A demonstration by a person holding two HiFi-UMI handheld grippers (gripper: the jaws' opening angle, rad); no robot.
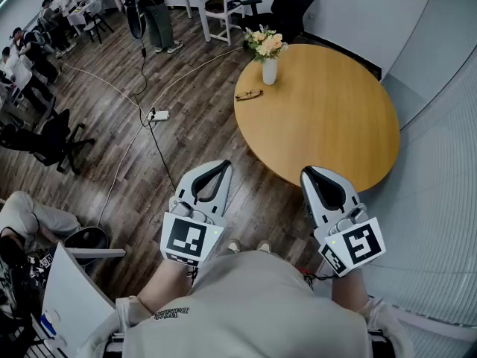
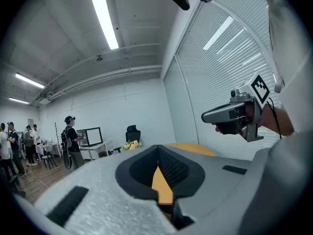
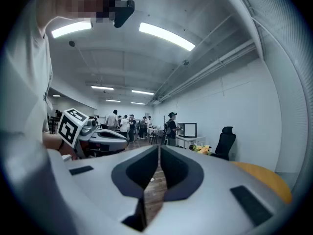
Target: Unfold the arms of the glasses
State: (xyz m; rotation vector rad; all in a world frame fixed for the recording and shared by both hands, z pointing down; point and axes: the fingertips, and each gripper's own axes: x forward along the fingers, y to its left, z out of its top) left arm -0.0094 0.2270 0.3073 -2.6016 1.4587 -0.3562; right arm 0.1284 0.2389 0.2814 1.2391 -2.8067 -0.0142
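**Both tools shut and empty, glasses far across the counter**

Two tools are held side by side, short of the counter's near edge. The left tool (image 1: 222, 166) has its jaws pressed together with nothing between them. The right tool (image 1: 308, 173) is likewise closed on nothing. One round counter (image 1: 335, 125) lies ahead. One pair of glasses (image 1: 249, 94) rests near its far left edge, well apart from both tools. The arms look folded, though they are too small to be sure. One vase (image 1: 269, 71) of flowers stands just beside the glasses.

Bright ceiling strip lights (image 2: 104, 18) (fisheye-warped, dark-cornered gripper views)
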